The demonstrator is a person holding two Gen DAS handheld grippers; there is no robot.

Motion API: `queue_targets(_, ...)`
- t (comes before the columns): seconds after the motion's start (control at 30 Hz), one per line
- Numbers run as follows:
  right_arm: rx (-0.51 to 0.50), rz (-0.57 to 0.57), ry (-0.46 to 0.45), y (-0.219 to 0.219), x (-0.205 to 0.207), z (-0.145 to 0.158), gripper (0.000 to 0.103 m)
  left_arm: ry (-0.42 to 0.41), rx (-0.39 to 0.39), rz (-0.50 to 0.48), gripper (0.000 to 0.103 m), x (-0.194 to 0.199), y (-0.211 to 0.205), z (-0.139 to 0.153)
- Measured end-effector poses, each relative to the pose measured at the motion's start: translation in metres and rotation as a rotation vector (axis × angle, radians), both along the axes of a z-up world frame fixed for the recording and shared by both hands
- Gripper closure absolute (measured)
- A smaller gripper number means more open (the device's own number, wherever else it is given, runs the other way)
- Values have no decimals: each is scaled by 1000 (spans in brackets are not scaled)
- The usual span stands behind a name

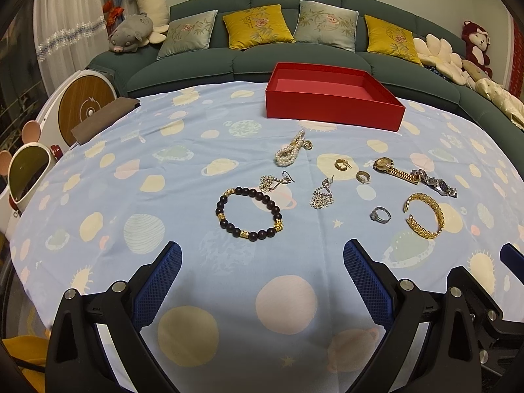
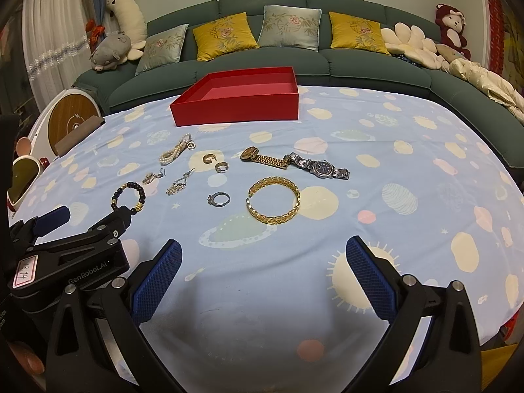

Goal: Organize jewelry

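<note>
Both grippers hover low over the near edge of the desk [image 1: 98, 170], fingers spread wide apart and holding nothing: the left gripper [image 1: 262, 271] and the right gripper [image 2: 263, 271]. In the left wrist view the jewelry lies loose on the planet-print cloth: a dark bead bracelet [image 1: 249, 213] at 12 o'clock from the left gripper, a gold cuff bracelet [image 1: 424, 215] at 2 o'clock, and the pearl strand [image 1: 291, 149] beyond. The red box [image 1: 330, 111] sits open at the far edge, empty.
</note>
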State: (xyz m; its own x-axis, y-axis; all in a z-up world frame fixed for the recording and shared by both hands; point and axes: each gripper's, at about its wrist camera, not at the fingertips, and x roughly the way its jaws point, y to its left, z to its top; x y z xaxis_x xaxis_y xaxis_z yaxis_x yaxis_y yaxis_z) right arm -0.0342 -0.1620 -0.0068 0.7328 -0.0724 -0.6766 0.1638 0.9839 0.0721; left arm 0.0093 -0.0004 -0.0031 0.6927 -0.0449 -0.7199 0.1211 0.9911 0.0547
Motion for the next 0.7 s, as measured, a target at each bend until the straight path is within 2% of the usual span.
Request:
queue_targets(0.27,12,-2,0,-13,20,-4,5,22,-66,45,6,17,25,7)
queue_targets(0.4,36,-1,29,-23,36,-14,5,29,-96,90,6,25,42,6)
queue_targets(0.7,78,3,71,-35,60,-28,8,45,-98,111,6,35,59,-2)
